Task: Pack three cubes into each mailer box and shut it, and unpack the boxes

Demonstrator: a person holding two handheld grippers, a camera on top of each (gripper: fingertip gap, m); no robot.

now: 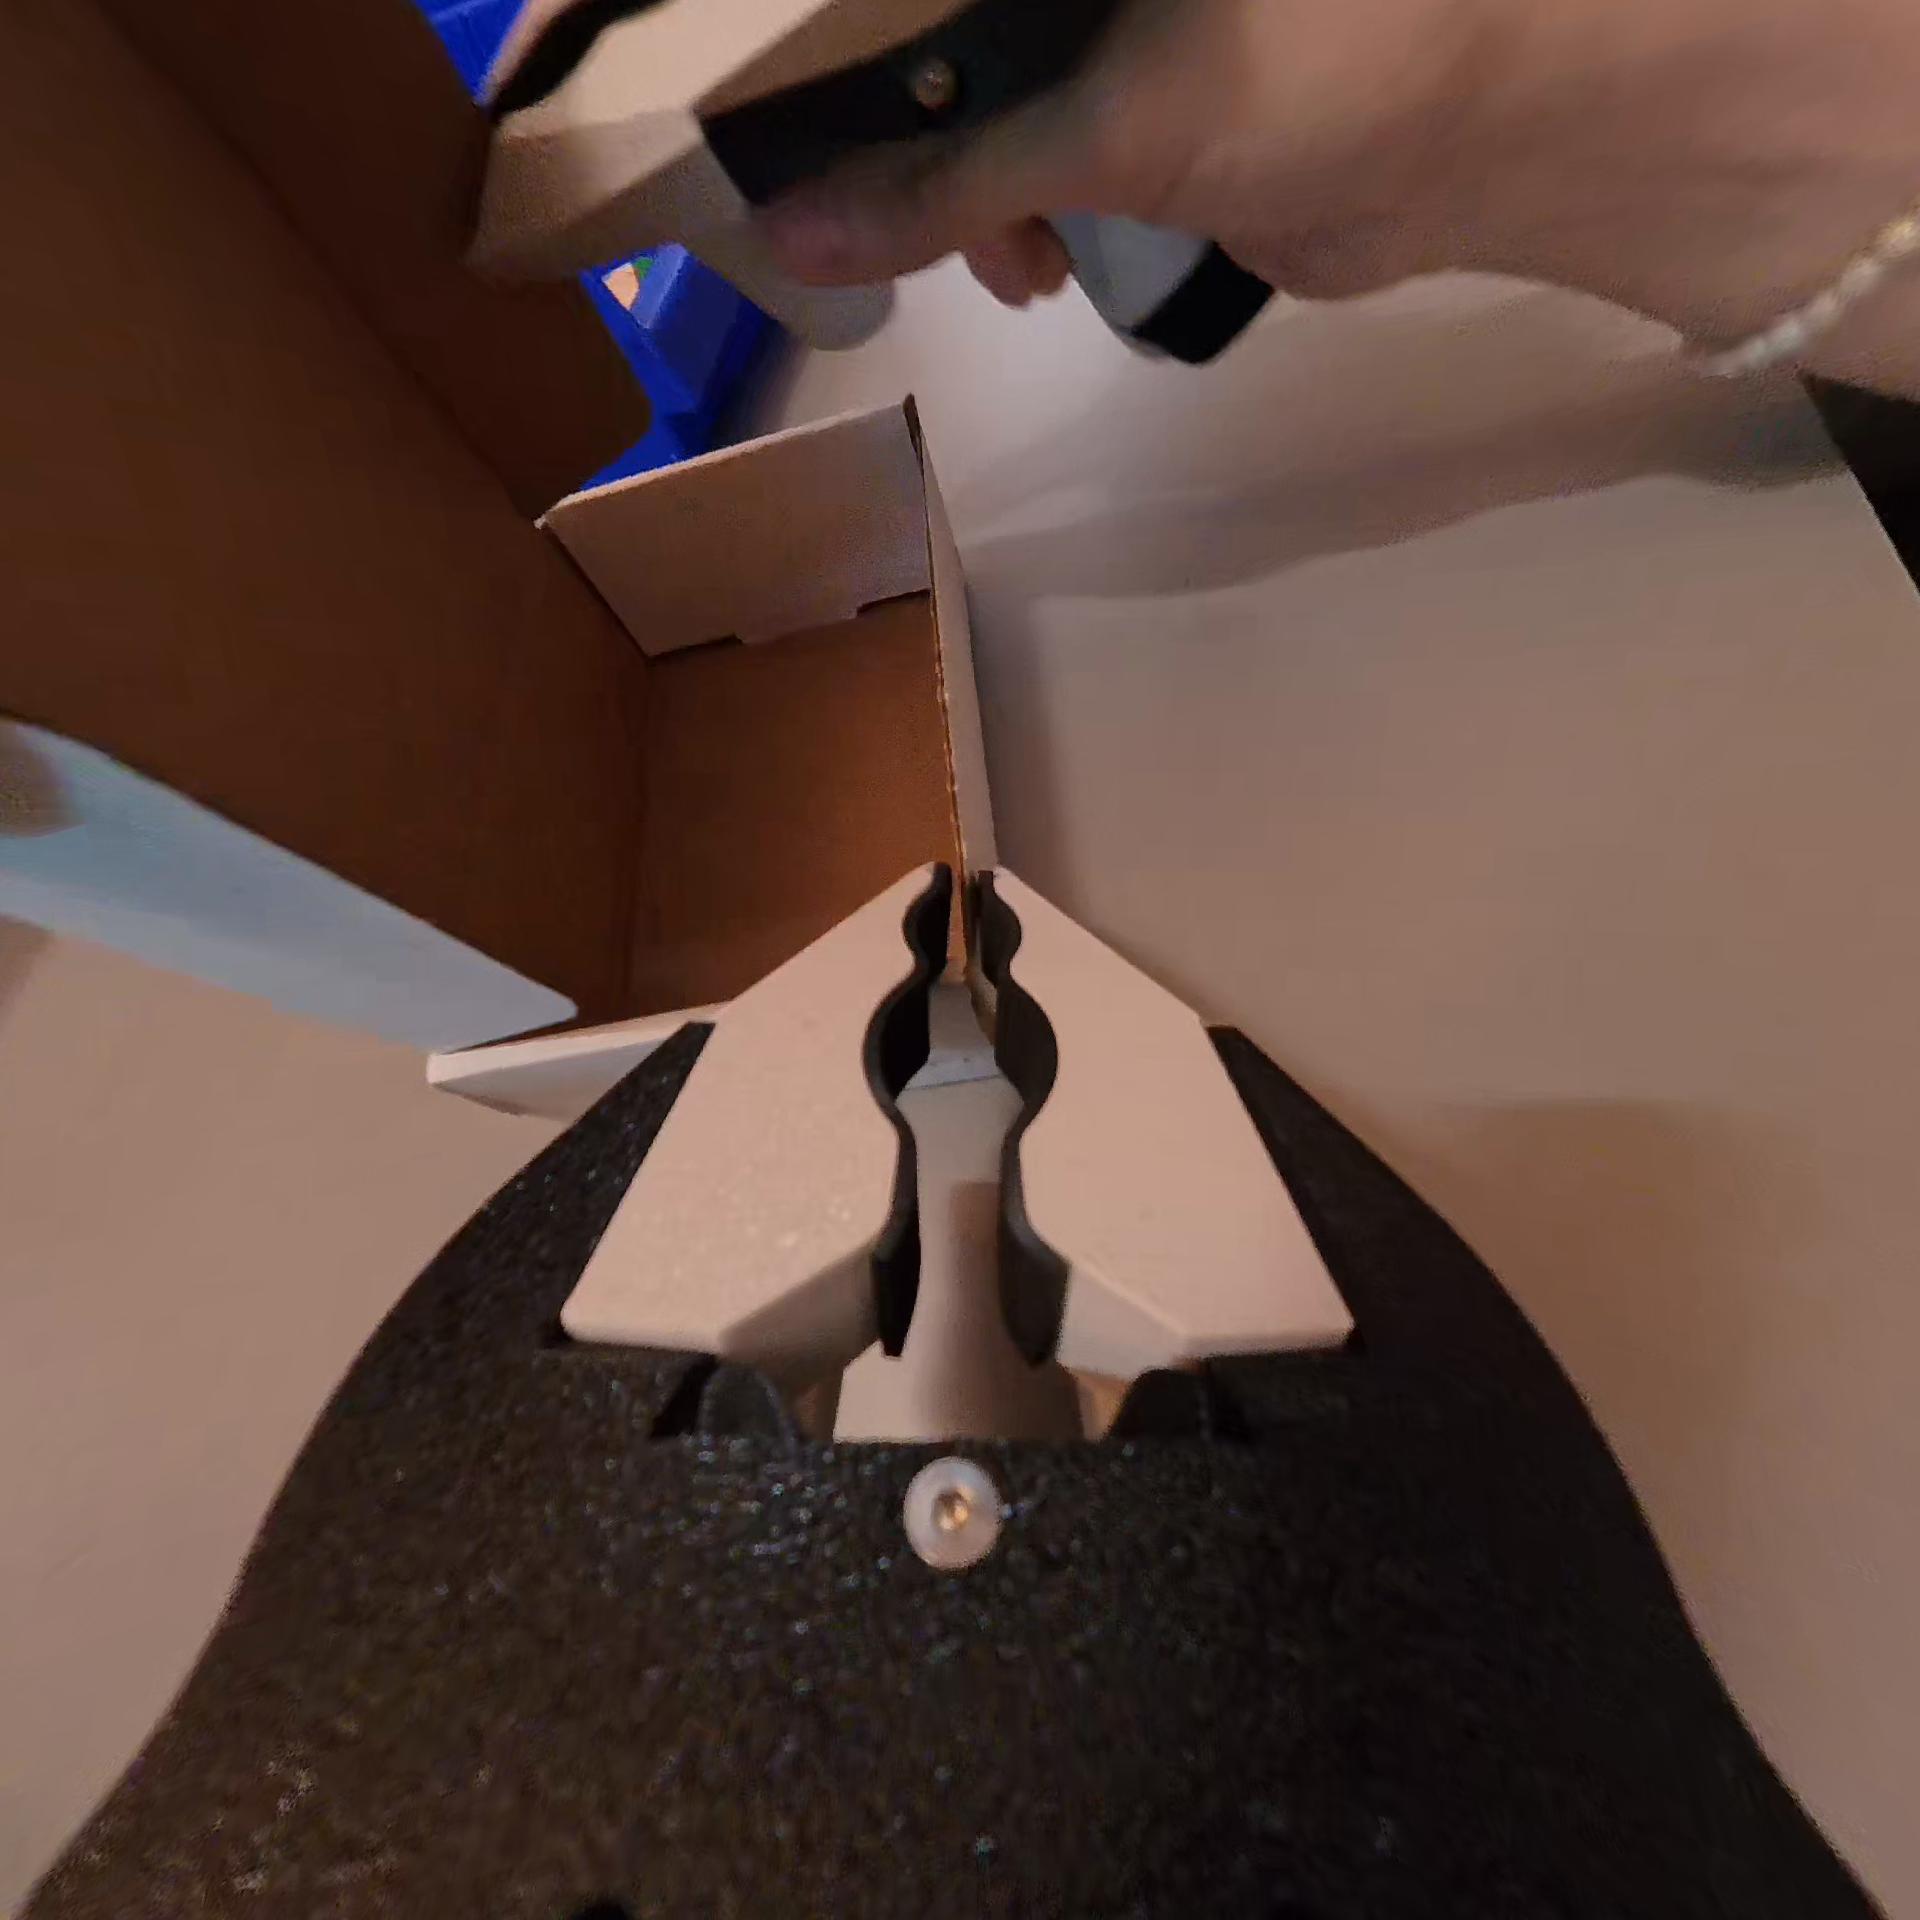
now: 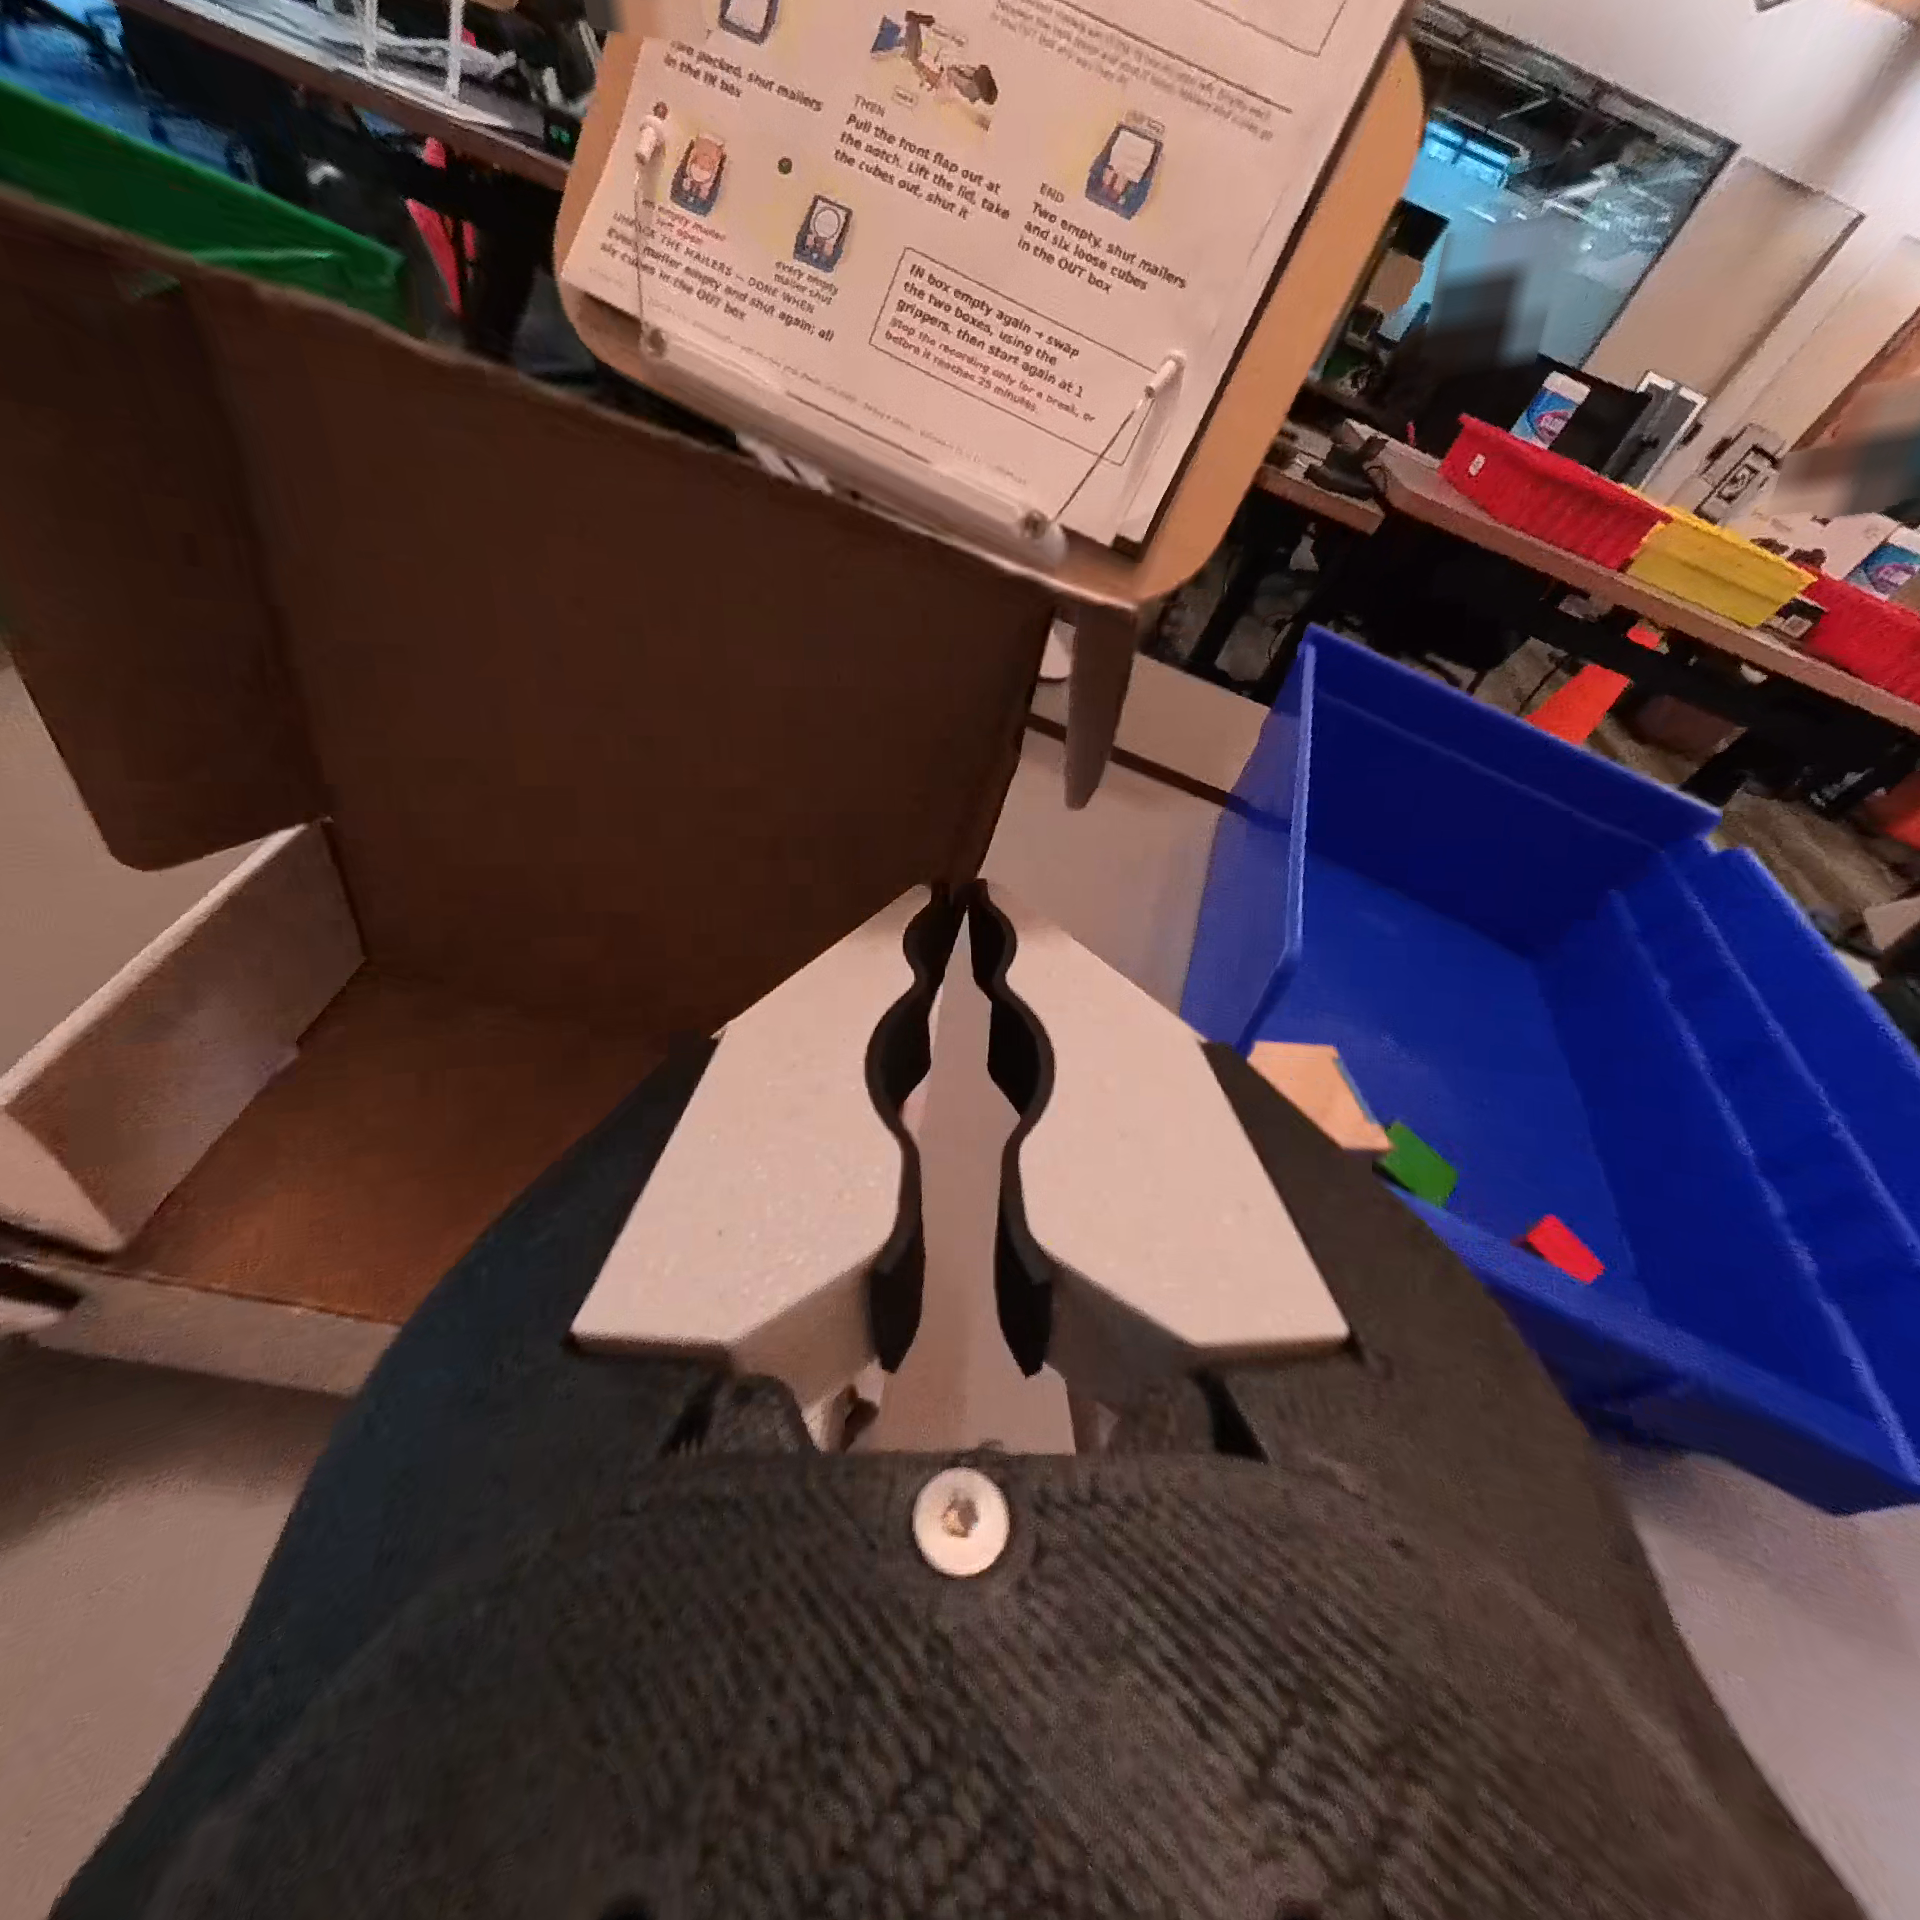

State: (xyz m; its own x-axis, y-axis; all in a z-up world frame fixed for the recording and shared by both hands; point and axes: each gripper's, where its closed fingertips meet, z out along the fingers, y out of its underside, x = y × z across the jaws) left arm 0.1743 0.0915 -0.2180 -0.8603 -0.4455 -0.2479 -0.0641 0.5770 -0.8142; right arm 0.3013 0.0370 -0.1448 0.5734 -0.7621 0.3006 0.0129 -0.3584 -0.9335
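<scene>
Open mailer box [image 2: 499,1091] on the bench [image 1: 1455,935], empty inside; left tool [image 1: 964,894] pinches its thin front wall edge, right tool [image 2: 961,904] closed at the lid's corner, apparently gripping it; light, bendy cardboard, best held near folds.

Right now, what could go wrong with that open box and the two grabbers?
1. The left gripper pinches only the thin edge of the mailer box's side wall, so the card might bend or slip out.
2. The right gripper is shut right at the edge of the raised lid; if it lets go, the lid could flop down.
3. The cubes sit in the blue bin close beside the box, so a swinging flap might bump it.
</scene>
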